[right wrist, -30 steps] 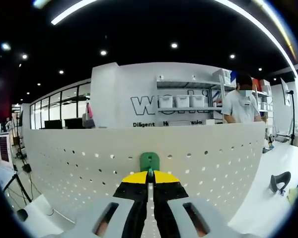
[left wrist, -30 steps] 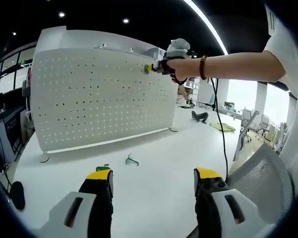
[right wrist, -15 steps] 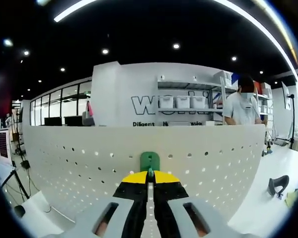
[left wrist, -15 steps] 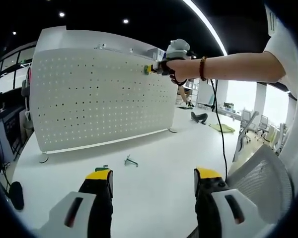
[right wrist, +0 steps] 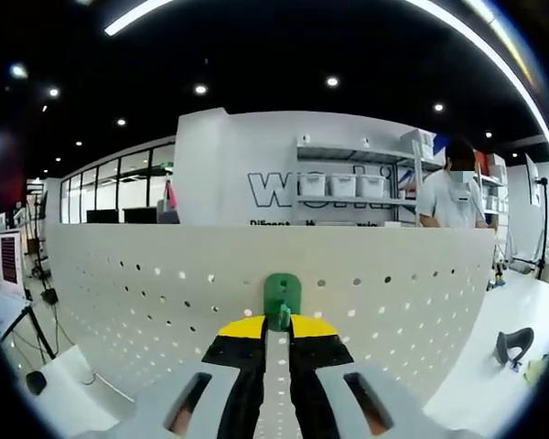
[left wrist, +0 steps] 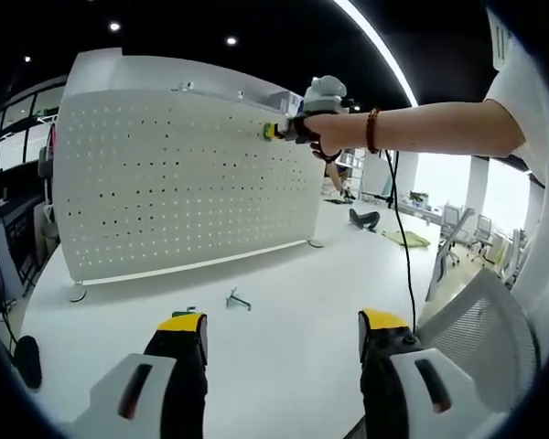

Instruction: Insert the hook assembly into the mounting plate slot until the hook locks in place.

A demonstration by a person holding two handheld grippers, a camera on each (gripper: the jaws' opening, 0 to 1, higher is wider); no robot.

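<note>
Gripping flat green hook (right wrist: 282,297), claw (right wrist: 279,318)

Pegboard panel (left wrist: 183,178) stands upright across the far part of the tabletop (left wrist: 284,366); a loose hook (left wrist: 238,299) lies on the tabletop before the panel, and a second small piece (left wrist: 191,312) sits nearer, just beyond the left tool (left wrist: 282,331). The right tool (left wrist: 276,131) reaches in from the right to the panel's upper right area, and in the right gripper view the hook assembly (right wrist: 281,296) sits at the tool's (right wrist: 279,322) closed tips, against the panel face (right wrist: 393,283). Behind the panel, shelves with bins (right wrist: 348,187) on the far wall, a person (right wrist: 448,192) standing to their right.
</note>
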